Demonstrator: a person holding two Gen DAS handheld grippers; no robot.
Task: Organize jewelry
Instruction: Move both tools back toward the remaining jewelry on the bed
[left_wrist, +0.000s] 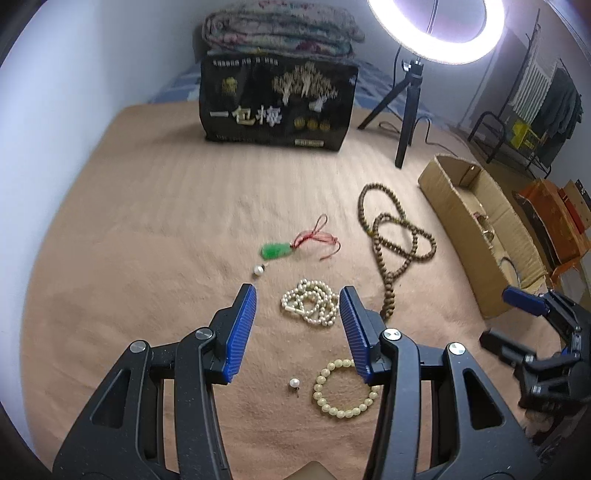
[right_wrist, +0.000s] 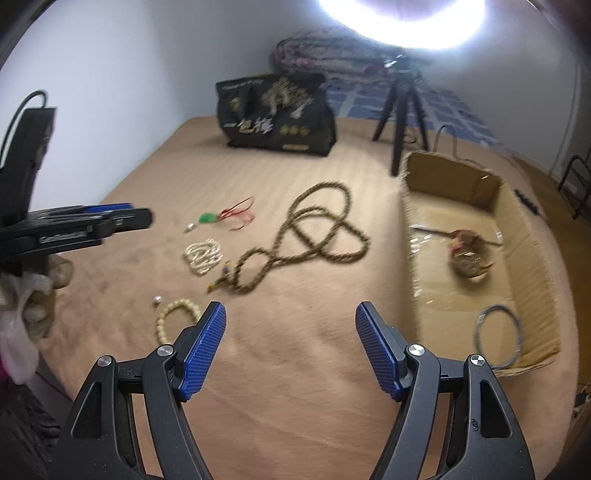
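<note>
Jewelry-strewn tan blanket, cardboard box

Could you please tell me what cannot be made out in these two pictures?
- Bracelet: left wrist view, right edge hidden behind the left tool.
- Box contents: right wrist view, motion-blurred; left wrist view, box wall hides them.
- Bag small print: too small.

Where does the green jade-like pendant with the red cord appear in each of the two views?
Left wrist view: the green jade-like pendant with the red cord lies at centre, beyond the open fingers.
Right wrist view: the pendant lies upper left of centre, blurred.
Shared landmark: the long brown bead necklace lies to its right.
</note>
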